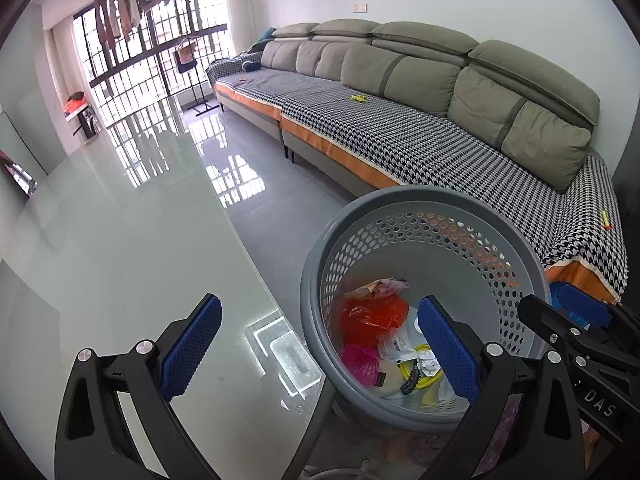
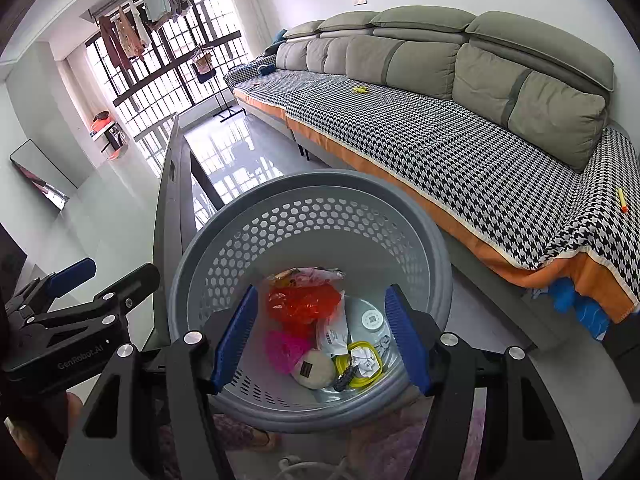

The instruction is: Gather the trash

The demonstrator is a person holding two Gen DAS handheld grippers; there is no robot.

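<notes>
A grey perforated waste basket [image 1: 460, 216] [image 2: 320, 188] stands on the floor beside the glass table. Inside lie an orange plastic bag [image 1: 372, 316] [image 2: 300, 304], a pink piece [image 2: 286, 350], a round cream pad [image 2: 314, 370], a yellow ring [image 2: 360, 360] and white wrappers. My left gripper [image 1: 324, 354] is open and empty, over the table edge and the basket's left rim. My right gripper [image 2: 320, 340] is open and empty, directly above the basket's mouth. Each gripper shows in the other's view, the right one [image 1: 576, 312] and the left one [image 2: 108, 280].
A glossy glass table [image 1: 120, 260] lies left of the basket. A long grey sofa [image 2: 460, 128] with a houndstooth cover runs along the right wall, with a yellow scrap [image 2: 360, 89] and a yellow-orange pen [image 2: 622, 200] on it. A blue object [image 2: 580, 308] lies under the sofa's end.
</notes>
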